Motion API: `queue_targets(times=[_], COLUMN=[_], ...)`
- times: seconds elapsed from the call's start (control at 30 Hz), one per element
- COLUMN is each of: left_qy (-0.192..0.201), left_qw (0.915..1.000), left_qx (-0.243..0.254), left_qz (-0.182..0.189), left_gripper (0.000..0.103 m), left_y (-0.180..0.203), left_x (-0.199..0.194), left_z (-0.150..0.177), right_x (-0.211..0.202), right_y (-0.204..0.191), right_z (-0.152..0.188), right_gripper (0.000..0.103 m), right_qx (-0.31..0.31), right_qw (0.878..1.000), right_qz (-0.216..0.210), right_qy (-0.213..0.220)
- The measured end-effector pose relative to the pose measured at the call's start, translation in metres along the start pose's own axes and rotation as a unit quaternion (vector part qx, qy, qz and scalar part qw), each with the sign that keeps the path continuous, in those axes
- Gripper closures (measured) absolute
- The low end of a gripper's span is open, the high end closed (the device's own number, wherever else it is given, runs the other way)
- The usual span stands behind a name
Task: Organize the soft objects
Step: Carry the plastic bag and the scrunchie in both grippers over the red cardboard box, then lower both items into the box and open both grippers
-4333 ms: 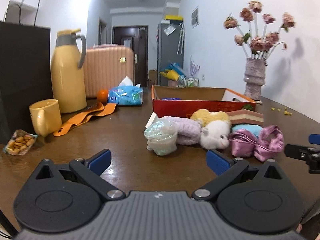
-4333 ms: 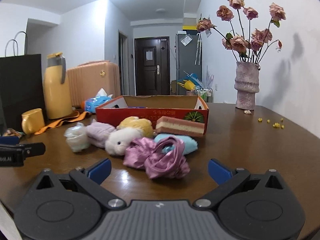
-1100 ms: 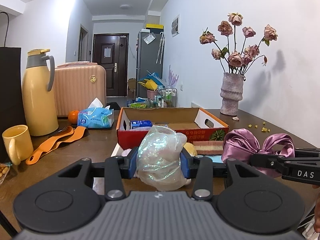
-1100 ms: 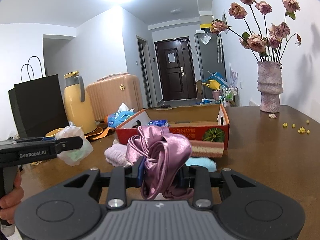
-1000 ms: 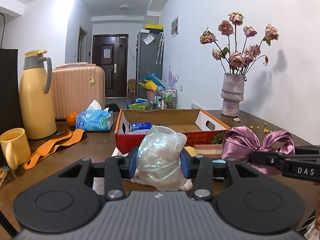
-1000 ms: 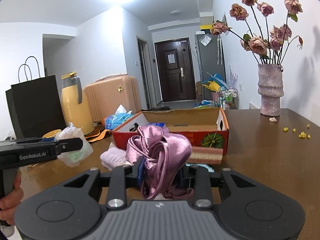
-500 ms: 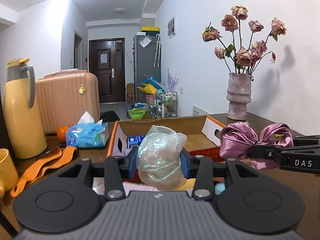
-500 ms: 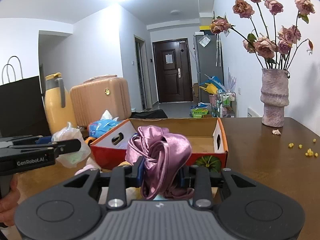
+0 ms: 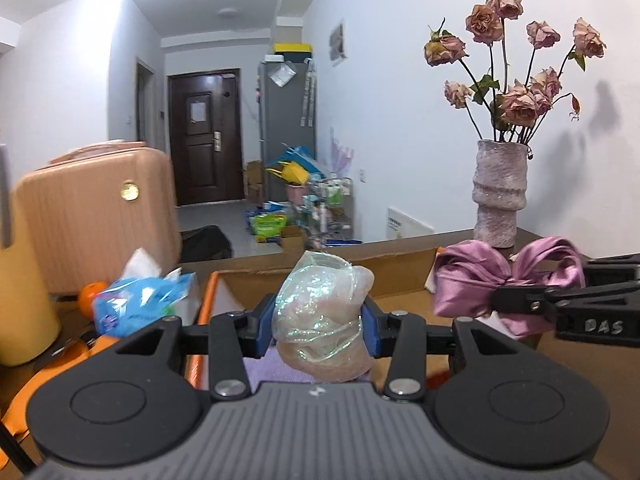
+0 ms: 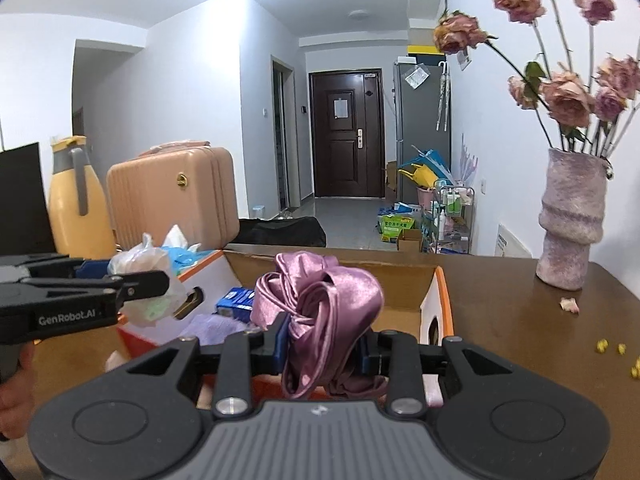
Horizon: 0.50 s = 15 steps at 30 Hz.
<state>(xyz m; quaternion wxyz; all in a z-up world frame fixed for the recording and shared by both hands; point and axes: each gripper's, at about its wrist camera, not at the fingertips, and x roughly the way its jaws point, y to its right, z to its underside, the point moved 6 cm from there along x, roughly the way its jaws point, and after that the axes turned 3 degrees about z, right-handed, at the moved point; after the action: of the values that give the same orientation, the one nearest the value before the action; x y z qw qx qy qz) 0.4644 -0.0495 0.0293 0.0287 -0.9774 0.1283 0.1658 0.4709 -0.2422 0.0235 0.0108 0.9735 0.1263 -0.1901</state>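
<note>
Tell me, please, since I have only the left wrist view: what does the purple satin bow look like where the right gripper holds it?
Observer: The right gripper has its blue pads pinched on the purple satin bow at its knotted middle, and loose folds hang below the jaws.
Operator: Thank you. Is anything already inside the cardboard box?
Observer: Yes, a small blue carton lies in the cardboard box, by its left wall.
Operator: And can you see who holds the left gripper?
Observer: Only a hand at the frame's left edge, wrapped around the handle of the left gripper, whose jaws grip the iridescent bag.
</note>
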Motion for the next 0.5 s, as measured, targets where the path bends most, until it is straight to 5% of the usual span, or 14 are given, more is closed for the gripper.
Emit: queue_targets(times=[0.3, 0.5], left_qy=[-0.040, -0.141], left_qw=[0.9992, 0.9886], left_qx=[0.005, -0.049], left_qz=[-0.004, 0.019], left_gripper=[0.058, 0.058], left_y=[-0.008, -0.019], left_x=[0.089, 0.163], left_z=[-0.031, -0.022], right_x=[0.085, 0.156], right_y=[0.015, 0.021], right_z=[-0.035, -0.047], right_gripper=[0.071, 0.072], right_qx=[-0.011, 0.012], right_qw=[0.999, 0.993], right_qz=[-0.006, -0.019], right_qy=[-0.043, -0.113])
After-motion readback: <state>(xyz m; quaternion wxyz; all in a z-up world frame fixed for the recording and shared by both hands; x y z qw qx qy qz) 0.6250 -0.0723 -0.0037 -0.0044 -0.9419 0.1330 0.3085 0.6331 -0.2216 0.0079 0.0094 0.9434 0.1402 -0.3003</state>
